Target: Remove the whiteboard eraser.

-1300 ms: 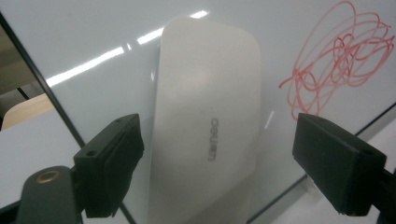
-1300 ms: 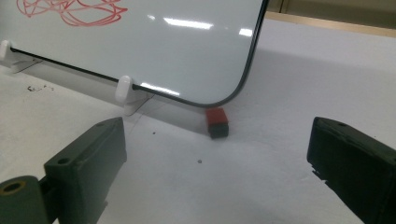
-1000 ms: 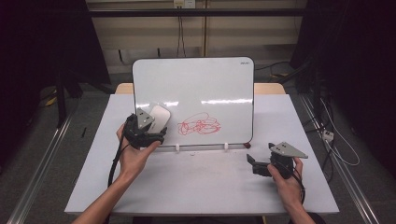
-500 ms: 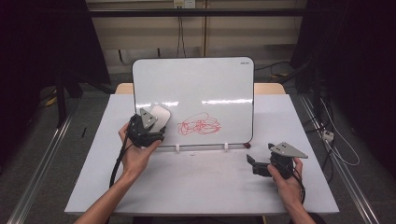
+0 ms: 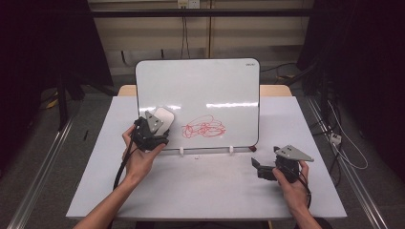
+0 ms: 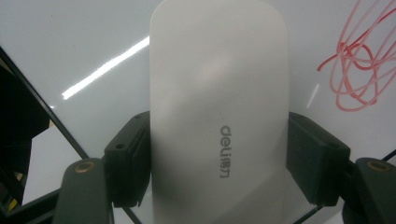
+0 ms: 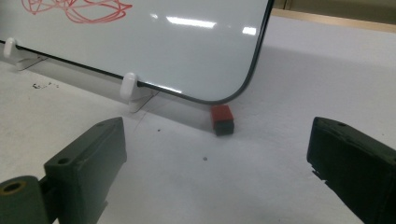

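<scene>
Left gripper (image 5: 160, 125) newly around eraser (image 6: 217, 116).

My table (image 5: 205, 191) has a pale grey-white top and fills the lower middle of the high view. On it, at the centre, a whiteboard (image 5: 200, 90) stands on two small white clips (image 5: 182, 151). A small red and black block (image 7: 222, 119) lies just beside its lower right corner.

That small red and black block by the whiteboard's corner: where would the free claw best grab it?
Probably across its two long sides, coming down from above. The block lies flat on the table just clear of the whiteboard corner, so its sides look free. The right claw is open, facing it.
</scene>
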Demonstrator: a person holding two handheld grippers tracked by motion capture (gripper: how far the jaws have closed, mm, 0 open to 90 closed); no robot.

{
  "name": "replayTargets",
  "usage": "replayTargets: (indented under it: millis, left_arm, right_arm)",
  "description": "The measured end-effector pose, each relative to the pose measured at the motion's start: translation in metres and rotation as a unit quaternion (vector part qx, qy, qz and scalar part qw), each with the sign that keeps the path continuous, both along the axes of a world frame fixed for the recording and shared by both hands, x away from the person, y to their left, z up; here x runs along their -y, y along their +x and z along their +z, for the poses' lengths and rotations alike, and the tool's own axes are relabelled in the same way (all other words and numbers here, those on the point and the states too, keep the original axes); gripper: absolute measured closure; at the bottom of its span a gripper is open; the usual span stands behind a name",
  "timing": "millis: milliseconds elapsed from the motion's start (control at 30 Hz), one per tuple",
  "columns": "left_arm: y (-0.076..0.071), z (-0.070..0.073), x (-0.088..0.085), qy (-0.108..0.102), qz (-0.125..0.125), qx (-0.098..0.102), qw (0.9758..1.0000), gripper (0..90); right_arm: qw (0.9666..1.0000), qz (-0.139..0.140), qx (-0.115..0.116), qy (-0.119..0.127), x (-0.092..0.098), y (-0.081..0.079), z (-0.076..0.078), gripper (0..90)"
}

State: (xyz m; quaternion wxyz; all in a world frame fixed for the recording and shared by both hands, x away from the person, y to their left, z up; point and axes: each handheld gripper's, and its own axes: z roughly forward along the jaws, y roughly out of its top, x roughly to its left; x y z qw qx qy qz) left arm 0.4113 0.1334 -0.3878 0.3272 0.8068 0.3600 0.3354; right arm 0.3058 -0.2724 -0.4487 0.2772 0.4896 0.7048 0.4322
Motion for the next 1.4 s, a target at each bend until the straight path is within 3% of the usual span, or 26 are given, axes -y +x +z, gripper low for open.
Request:
replayTargets:
  millis: [233, 300, 800, 933, 1267, 1400]
  left_arm:
    - [0.001, 0.0, -0.002, -0.011, -0.004, -0.001, 0.9999, 30.3]
    - [0.0, 0.001, -0.003, -0.004, -0.009, -0.006, 0.9999, 30.3]
    - [0.0, 0.0, -0.003, -0.015, -0.009, 0.001, 0.9998, 30.3]
    - [0.0, 0.001, -0.005, -0.007, -0.012, 0.003, 0.9999, 30.4]
    - [0.0, 0.001, -0.009, -0.022, -0.019, 0.0, 0.9996, 30.4]
    - [-0.001, 0.003, -0.013, -0.04, -0.02, -0.005, 0.999, 30.8]
  right_arm:
    - [1.0, -0.004, -0.002, 0.002, -0.001, 0.002, -0.001, 4.8]
    - [1.0, -0.005, -0.002, 0.001, -0.001, 0.001, -0.001, 4.8]
    - [1.0, -0.003, 0.001, 0.002, 0.001, 0.0, 0.0, 4.8]
    - [1.0, -0.002, 0.003, 0.002, 0.0, 0.0, 0.0, 4.8]
    - [1.0, -0.002, 0.002, 0.005, 0.001, 0.0, 0.001, 4.8]
    - [1.0, 0.002, 0.003, 0.004, 0.001, 0.0, 0.001, 4.7]
